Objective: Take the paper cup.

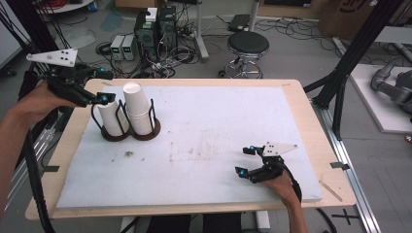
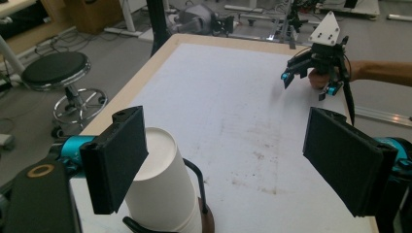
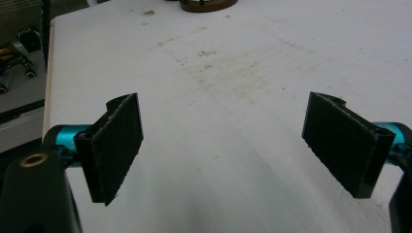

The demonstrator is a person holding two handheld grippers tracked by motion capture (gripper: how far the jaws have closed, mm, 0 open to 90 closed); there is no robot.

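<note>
Two stacks of white paper cups stand in a dark brown wire holder (image 1: 156, 128) at the left of the white mat. The right stack (image 1: 137, 109) is taller than the left stack (image 1: 112, 119). My left gripper (image 1: 104, 87) hovers just above and to the left of the shorter stack, its jaws open with nothing between them. In the left gripper view a cup stack (image 2: 163, 189) sits under the left jaw of that gripper (image 2: 226, 160). My right gripper (image 1: 245, 160) rests low over the mat's front right, open and empty, and its own view shows bare mat between the jaws (image 3: 223, 150).
The white mat (image 1: 209, 126) covers a wooden table (image 1: 311, 121). A black stool (image 1: 248, 46) and computer boxes (image 1: 155, 29) stand on the floor beyond the far edge. A black frame post (image 1: 347, 73) rises at the right. The holder's base (image 3: 209, 5) lies far ahead of the right gripper.
</note>
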